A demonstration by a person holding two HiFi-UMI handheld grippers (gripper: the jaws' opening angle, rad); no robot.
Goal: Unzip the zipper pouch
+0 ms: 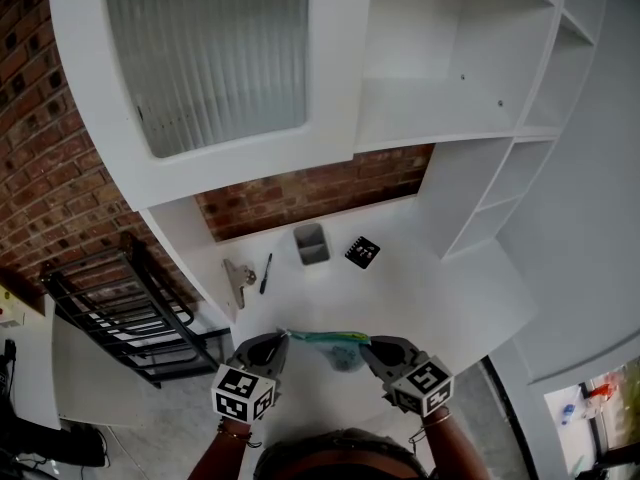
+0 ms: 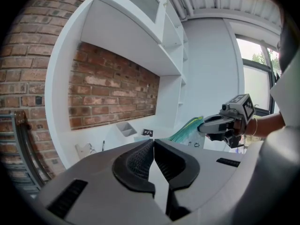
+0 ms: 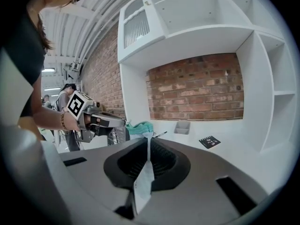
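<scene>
Zipper pouch (image 1: 338, 340): teal, stretched level between your two grippers, held clear above the white desk (image 1: 420, 298). Right gripper (image 3: 148, 142): your jaws are closed flat on a pale strip at the pouch's end, which runs down between the pads; the teal body bunches just past the tips. Left gripper (image 2: 153, 143): your jaws are brought fully together, pinching the pouch's other end at their very tips. On the desk behind the pouch, well apart from it: grey holder (image 1: 311, 243), black pen (image 1: 266, 272), black marker card (image 1: 362, 252), metal clip (image 1: 238, 281).
</scene>
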